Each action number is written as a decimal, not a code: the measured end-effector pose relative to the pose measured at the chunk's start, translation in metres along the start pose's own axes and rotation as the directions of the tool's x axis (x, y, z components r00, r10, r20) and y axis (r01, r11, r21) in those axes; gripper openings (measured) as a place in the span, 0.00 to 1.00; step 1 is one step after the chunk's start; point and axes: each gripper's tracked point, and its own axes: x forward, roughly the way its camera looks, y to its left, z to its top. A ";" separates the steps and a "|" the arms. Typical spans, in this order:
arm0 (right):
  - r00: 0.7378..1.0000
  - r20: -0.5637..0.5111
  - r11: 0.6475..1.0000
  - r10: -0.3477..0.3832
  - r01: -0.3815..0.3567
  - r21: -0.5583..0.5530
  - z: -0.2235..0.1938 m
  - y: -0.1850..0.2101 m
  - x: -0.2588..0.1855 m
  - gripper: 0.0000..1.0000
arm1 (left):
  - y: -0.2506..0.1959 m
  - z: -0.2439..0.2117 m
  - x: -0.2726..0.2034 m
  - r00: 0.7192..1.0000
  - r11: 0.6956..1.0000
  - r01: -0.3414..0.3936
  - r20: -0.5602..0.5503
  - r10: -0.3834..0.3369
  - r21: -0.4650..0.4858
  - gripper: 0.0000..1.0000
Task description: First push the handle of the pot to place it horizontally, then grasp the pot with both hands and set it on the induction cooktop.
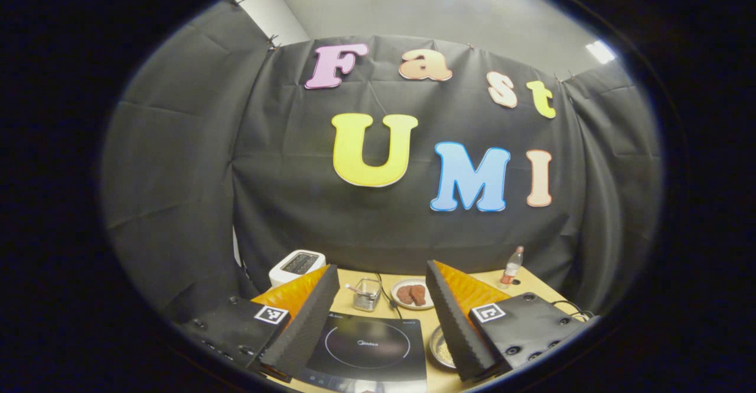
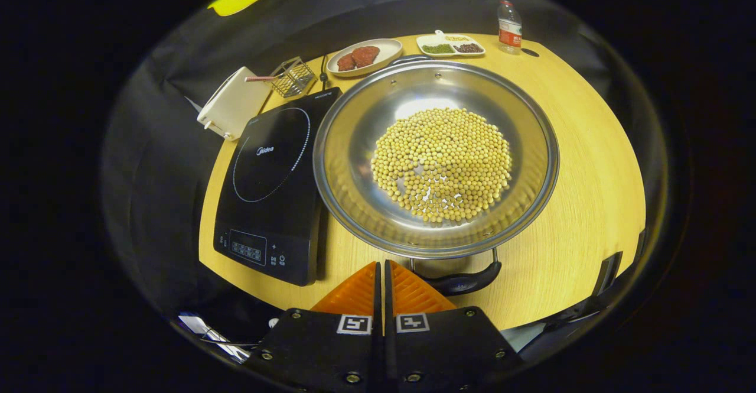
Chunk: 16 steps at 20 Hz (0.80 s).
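So the whole setup sits on a round pale wooden table with black cloth draped around the booth and a plain grey ceiling with bright light panels overhead. Big shiny stainless steel pot is on the bare wood, its bottom covered in a layer of yellow soybeans. Its dark curved handle on the near side is just in front of the right gripper, whose fingers are pressed together with nothing between them. The far handle pokes out behind the rim.

Flat black induction cooktop lies right beside the pot on its left, the two about touching at the edges. Behind the cooktop there's a white toaster, a small wire basket, a white plate with brown meat pieces, a white divided dish of green and dark beans and a small plastic bottle with a red label, all near the back edge.

The left gripper is held up higher, spread wide with nothing in it, the cooktop showing between its fingers.
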 end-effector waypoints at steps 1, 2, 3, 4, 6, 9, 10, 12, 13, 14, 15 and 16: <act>1.000 -0.003 1.000 -0.008 0.008 0.011 0.000 -0.003 0.003 0.01 | 0.003 0.004 -0.001 1.000 1.000 -0.001 0.009 0.001 0.003 0.98; 1.000 -0.006 1.000 -0.003 0.003 0.030 -0.002 -0.004 0.003 0.01 | 0.005 0.006 -0.001 1.000 1.000 -0.002 0.017 0.002 0.008 0.98; 1.000 -0.005 0.998 0.008 -0.008 0.062 -0.001 -0.003 0.004 0.01 | 0.008 0.009 -0.002 1.000 1.000 -0.004 0.024 0.004 0.013 0.98; 1.000 -0.002 0.996 0.015 -0.014 0.084 -0.001 -0.002 0.006 0.01 | 0.009 0.010 -0.002 1.000 1.000 -0.003 0.027 0.003 0.015 0.98; 1.000 0.007 0.993 0.022 -0.022 0.118 0.001 -0.004 0.008 0.01 | 0.011 0.010 -0.003 1.000 1.000 0.002 0.025 -0.002 0.015 0.98; 1.000 0.013 0.987 0.013 -0.014 0.161 0.003 -0.012 0.009 0.00 | 0.007 0.009 -0.005 1.000 1.000 0.019 0.017 -0.019 0.016 0.99; 1.000 0.011 0.983 0.013 -0.014 0.183 0.003 -0.015 0.009 0.00 | 0.005 0.007 -0.005 1.000 0.999 0.027 0.015 -0.027 0.019 0.99; 1.000 0.012 0.974 0.024 -0.026 0.226 0.004 -0.020 0.009 0.01 | 0.000 0.007 -0.007 0.999 0.999 0.042 0.013 -0.042 0.024 0.99; 1.000 0.013 0.971 0.026 -0.029 0.239 0.005 -0.023 0.008 0.01 | -0.004 0.008 -0.008 0.999 0.998 0.049 0.012 -0.049 0.026 0.99; 1.000 0.014 0.970 0.027 -0.029 0.243 0.004 -0.026 0.007 0.00 | -0.008 0.009 -0.007 0.998 0.998 0.056 0.013 -0.056 0.028 0.99; 0.999 0.015 0.970 0.029 -0.031 0.242 0.004 -0.029 0.006 0.00 | -0.011 0.009 -0.005 0.998 0.998 0.059 0.012 -0.059 0.030 0.99; 0.999 0.017 0.970 0.032 -0.035 0.241 0.004 -0.031 0.006 0.00 | -0.016 0.008 -0.005 0.998 0.998 0.060 0.010 -0.060 0.034 0.99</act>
